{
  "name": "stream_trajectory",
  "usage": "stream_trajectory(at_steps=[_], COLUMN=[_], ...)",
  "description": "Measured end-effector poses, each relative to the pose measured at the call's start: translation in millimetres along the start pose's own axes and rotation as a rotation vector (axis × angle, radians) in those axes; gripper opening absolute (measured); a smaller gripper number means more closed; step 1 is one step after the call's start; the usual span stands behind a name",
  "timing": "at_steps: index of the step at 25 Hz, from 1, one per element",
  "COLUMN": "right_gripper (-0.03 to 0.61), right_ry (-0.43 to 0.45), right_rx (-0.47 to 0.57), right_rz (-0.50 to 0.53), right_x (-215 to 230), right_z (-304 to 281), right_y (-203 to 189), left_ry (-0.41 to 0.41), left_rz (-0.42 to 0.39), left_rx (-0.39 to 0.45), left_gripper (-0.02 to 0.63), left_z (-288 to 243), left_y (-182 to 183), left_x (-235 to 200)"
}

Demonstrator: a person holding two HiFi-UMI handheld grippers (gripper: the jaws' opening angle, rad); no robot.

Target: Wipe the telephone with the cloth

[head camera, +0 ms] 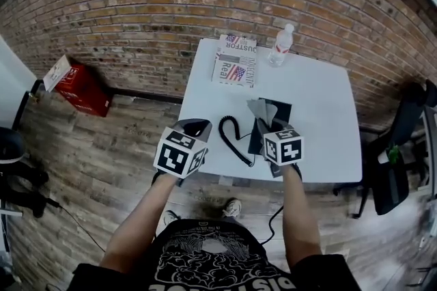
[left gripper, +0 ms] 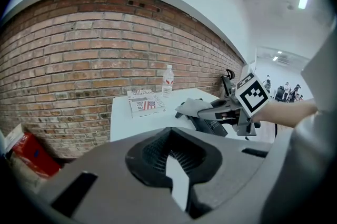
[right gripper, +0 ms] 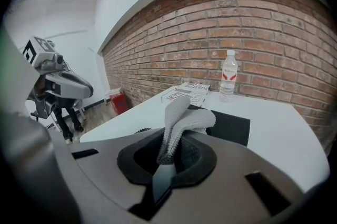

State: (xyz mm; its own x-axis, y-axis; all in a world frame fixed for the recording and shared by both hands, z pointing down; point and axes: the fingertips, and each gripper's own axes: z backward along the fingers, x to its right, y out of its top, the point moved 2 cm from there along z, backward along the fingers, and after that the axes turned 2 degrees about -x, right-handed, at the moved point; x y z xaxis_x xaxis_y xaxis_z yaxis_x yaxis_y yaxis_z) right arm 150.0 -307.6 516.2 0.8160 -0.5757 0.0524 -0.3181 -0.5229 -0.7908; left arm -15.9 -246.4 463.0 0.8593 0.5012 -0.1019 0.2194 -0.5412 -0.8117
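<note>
A black telephone [head camera: 272, 120] lies on the white table [head camera: 321, 112], its coiled cord [head camera: 234, 139] trailing to the left of it. My right gripper [head camera: 268, 124] hovers just over the phone's near end and is shut on a grey cloth [head camera: 262, 110], which stands up from the jaws [right gripper: 185, 116]. In the right gripper view the phone's dark body [right gripper: 229, 126] lies right behind the cloth. My left gripper [head camera: 193, 126] hangs off the table's near left corner, shut with nothing in it [left gripper: 171, 157]. From there I see the right gripper [left gripper: 218, 112] and the cloth [left gripper: 192, 108] over the phone [left gripper: 211, 125].
A stack of printed magazines [head camera: 235, 61] and a water bottle [head camera: 280, 44] stand at the table's far edge by the brick wall. A red box [head camera: 78, 86] lies on the floor to the left. A black chair [head camera: 399, 146] is at the right.
</note>
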Motion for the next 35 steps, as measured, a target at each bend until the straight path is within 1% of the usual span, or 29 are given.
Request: stream_trajectory(at_steps=[14, 20, 35], right_gripper=[0.011, 0.011, 0.011], right_ry=[-0.012, -0.022, -0.049], right_rx=[-0.047, -0.064, -0.1], right_rz=[-0.053, -0.079, -0.133], right_x=[-19, -28, -51], right_z=[8, 10, 19], right_y=[-33, -48, -83], left_ry=[-0.026, -0.051, -0.115], left_rz=[0.004, 0.002, -0.036], left_rx=[0.004, 0.0, -0.009], left_gripper=[0.006, 0.006, 0.006], left_z=[14, 15, 17], left_y=[-16, -23, -30], left_x=[-1, 0, 6])
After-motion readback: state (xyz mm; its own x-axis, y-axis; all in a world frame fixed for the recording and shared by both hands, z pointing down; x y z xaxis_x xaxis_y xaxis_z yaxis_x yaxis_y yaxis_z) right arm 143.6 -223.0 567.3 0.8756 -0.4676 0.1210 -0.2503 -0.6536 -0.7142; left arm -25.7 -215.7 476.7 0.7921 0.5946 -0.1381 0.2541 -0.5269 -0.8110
